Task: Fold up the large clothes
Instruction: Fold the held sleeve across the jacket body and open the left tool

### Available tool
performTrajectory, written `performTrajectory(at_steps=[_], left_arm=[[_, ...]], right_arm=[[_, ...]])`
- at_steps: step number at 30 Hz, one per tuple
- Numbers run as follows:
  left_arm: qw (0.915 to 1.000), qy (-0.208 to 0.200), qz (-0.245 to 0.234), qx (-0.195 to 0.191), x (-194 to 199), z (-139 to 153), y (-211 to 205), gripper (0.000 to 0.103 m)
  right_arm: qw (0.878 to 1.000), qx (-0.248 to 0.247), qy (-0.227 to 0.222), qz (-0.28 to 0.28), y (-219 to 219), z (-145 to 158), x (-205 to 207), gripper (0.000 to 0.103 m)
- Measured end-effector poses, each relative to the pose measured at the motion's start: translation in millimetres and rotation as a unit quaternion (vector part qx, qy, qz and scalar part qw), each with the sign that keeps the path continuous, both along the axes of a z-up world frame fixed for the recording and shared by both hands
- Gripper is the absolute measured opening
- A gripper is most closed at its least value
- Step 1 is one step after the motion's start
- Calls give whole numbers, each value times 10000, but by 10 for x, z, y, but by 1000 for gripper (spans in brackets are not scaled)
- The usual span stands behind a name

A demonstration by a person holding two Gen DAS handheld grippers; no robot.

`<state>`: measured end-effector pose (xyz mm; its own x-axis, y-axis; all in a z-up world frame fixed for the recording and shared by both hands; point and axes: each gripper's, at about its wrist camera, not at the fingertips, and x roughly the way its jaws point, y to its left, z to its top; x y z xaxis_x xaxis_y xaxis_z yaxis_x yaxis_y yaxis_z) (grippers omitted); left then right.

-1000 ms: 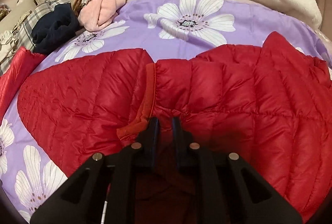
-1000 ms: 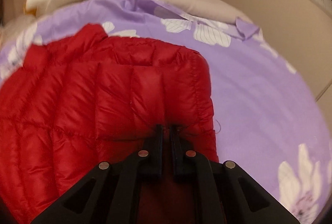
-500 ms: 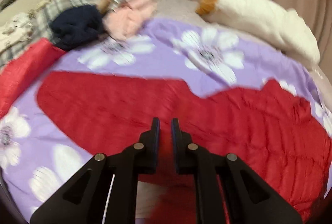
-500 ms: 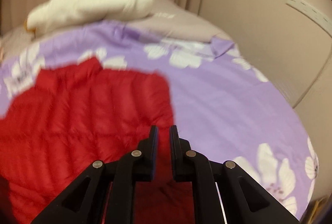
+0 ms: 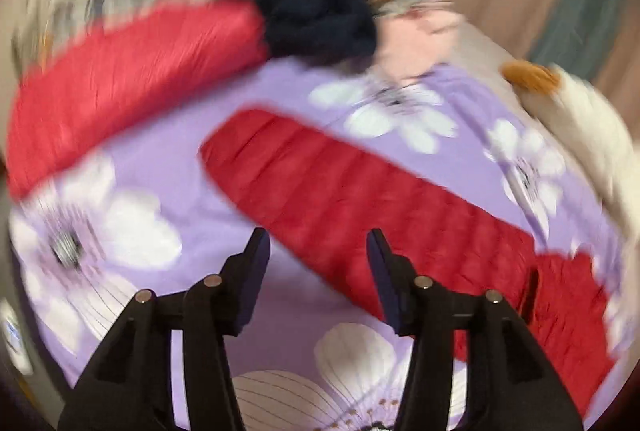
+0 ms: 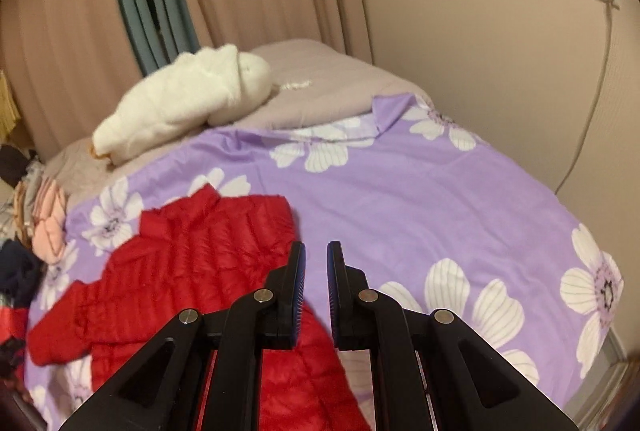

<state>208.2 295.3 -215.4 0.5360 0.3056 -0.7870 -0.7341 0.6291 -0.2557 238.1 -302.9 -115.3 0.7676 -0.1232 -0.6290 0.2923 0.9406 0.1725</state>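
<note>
Both grippers have lifted off the red jacket [image 6: 192, 271], which lies below: left gripper [image 5: 318, 243] opening, empty; right gripper [image 6: 314, 255] nearly together, holding nothing.

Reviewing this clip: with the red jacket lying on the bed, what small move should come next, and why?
Probably bring the left gripper, its jaws opening and empty, down onto the outstretched sleeve of the red jacket to fold it inward, since it lies flat away from the body.
</note>
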Motion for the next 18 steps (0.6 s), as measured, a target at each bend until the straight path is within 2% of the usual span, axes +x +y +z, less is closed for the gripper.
performTrajectory(at_steps=[3, 5, 7, 8, 9, 10, 11, 13, 15, 18], left_arm=[[9983, 224, 342, -406, 13, -338, 320, 53], [9973, 360, 252, -581, 114, -544, 415, 53], [9955, 172, 185, -910, 169, -671, 467, 52], [9946, -44, 217, -1014, 180, -708, 493, 52], [9941, -358, 277, -988, 199, -713, 521, 52], [9937, -454, 300, -979, 233, -729, 543, 52], [9938, -442, 307, -975, 283, -749, 567, 52], [9965, -287, 334, -713, 409, -734, 578, 47], [9987, 20, 390, -313, 523, -707, 554, 24], [9989, 126, 445, 31, 575, -674, 505, 10]], right_arm=[[9996, -271, 76, -57, 77, 58, -23, 8], [9997, -254, -25, 34, 106, 93, -98, 8], [9996, -247, -117, 123, 146, 129, -193, 8], [9994, -302, -111, 108, 157, 146, -221, 8], [9989, -468, -75, 66, 199, 162, -241, 8], [9981, -616, -55, 36, 237, 171, -248, 8], [9969, -784, -51, 15, 284, 180, -251, 8], [9951, -984, -109, 52, 347, 179, -235, 9], [9951, -987, -54, -17, 341, 134, -168, 9], [9963, -847, 70, -127, 299, 42, -73, 9]])
